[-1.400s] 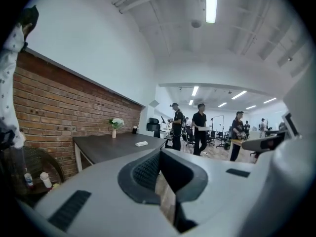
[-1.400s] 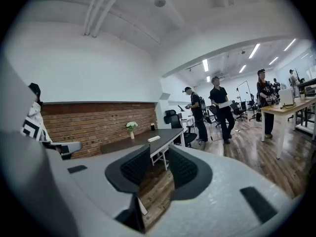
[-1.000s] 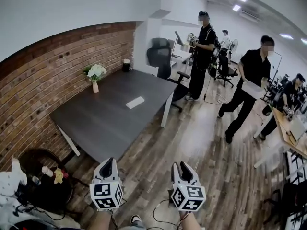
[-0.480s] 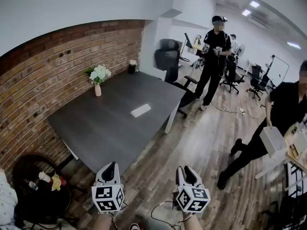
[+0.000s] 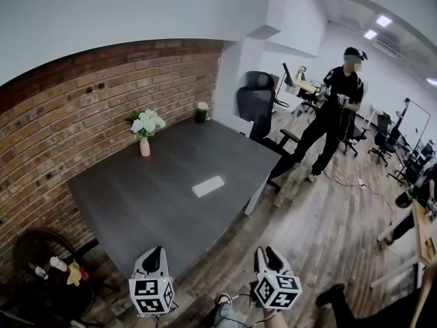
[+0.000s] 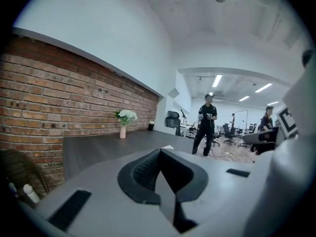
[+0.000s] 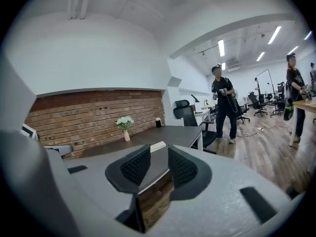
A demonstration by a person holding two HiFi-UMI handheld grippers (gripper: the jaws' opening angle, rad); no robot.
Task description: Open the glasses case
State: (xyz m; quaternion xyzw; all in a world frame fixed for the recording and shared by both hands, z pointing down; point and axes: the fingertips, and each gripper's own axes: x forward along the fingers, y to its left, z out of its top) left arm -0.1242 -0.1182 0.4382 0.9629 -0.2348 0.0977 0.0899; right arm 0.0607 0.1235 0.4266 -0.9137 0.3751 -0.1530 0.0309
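Okay, pale flat rectangular glasses case (image 5: 208,186) lies on the dark grey rectangular table (image 5: 136,203), toward its right side and nearer the right edge than the wall. It is too small to tell whether the lid is up. Nothing touches it, and both claws are well apart from it.

I hold my left gripper (image 5: 153,255) low at the table's near corner, pointing forward over the tabletop and dipped a little below level, marker cube facing up at me. Its jaws are together, tips meeting, with nothing between them.

I hold my right gripper (image 5: 268,257) beside it at about the same height, over the brown wooden plank floor (image 5: 321,231) just off the table's near edge, also aimed forward. Its jaws stand apart and are empty; the case shows far off, in line with the gap.

A pink vase of white flowers (image 5: 145,141) stands by the red brick wall (image 5: 61,135). A black office chair (image 5: 257,104) sits past the far end. A person in black clothes (image 5: 334,118) stands beyond it.
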